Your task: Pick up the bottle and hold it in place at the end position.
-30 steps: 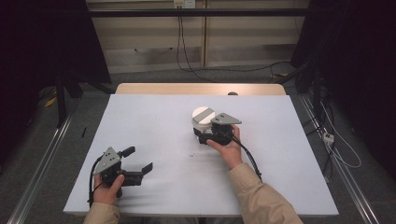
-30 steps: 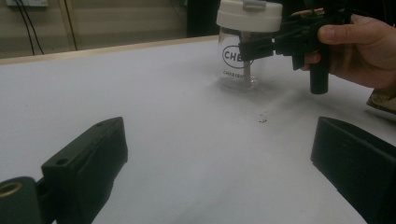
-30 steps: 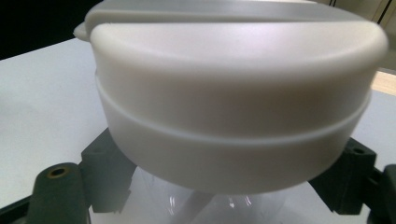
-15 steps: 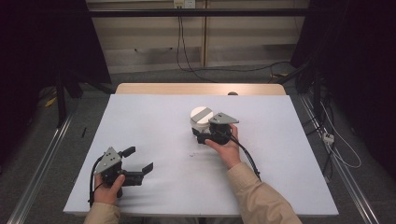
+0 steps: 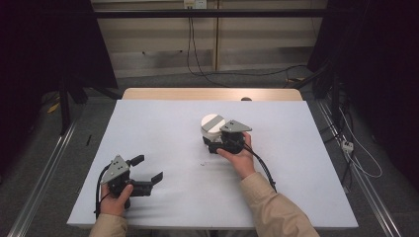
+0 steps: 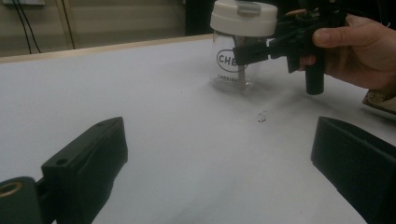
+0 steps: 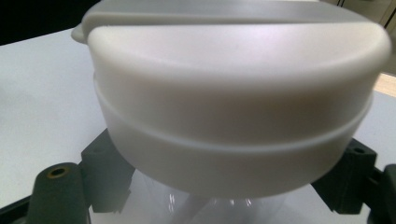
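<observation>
Jar: clear jar [image 6: 232, 65] with a broad white lid [image 7: 238, 84], upright on the surface, between the jaws of the right claw
Left claw: nearest the person, left claw [image 5: 146, 170] rests low on the white surface [image 5: 163, 133], held in the left hand [image 5: 114, 202]; jaws spread wide with bare surface between them
Ahead of the left claw: a small dark speck [image 6: 261, 118] lies on the surface, short of the jar
Right claw: right claw [image 5: 211, 143] held by the right hand [image 5: 241, 159], farther out and well apart from the left claw; one jaw stands at each side of the jar's clear body just under the lid; whether they press the glass I cannot tell
Jar markings: dark lettering on the clear wall, partly hidden by a jaw in the left gripper view
Lid: grey strip across its top, seen in the right gripper view
Beyond the right claw: wooden edge [image 5: 212, 94] of the surface, then cables [image 5: 190, 47] on the floor
</observation>
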### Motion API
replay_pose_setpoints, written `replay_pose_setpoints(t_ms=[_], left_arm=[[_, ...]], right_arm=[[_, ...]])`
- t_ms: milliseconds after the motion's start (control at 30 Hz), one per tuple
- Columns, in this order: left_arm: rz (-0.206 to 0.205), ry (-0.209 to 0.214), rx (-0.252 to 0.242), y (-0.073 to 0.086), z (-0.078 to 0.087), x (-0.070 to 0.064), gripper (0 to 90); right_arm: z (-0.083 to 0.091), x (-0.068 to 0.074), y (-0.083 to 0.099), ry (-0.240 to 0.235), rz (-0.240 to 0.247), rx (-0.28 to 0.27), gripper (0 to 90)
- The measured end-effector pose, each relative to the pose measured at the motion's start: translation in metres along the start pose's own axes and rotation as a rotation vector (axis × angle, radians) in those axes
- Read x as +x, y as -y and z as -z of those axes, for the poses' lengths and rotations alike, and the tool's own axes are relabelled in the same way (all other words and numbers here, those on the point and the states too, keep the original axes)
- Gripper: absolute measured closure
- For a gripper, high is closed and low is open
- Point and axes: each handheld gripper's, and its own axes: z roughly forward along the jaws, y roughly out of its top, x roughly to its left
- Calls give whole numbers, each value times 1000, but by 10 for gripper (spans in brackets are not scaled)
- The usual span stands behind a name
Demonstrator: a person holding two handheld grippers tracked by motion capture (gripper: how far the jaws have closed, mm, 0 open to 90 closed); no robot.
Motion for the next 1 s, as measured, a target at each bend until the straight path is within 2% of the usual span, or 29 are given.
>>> replay_pose_setpoints(t_ms=[267,500,667,1000], left_arm=[[8,7,-1,-3,-8,1,34],[17,-9,-1,-13,-21,-2,35],[7,4,2,-18,-29,-5,52],[15,2,16,-25,-43,-7,52]], right_arm=[[1,-1,1,-9,7,-1,188],[1,-2,2,-17,5,-5,188],[1,-2,2,-17,7,-4,188],[1,-3,2,-20,7,-7,188]])
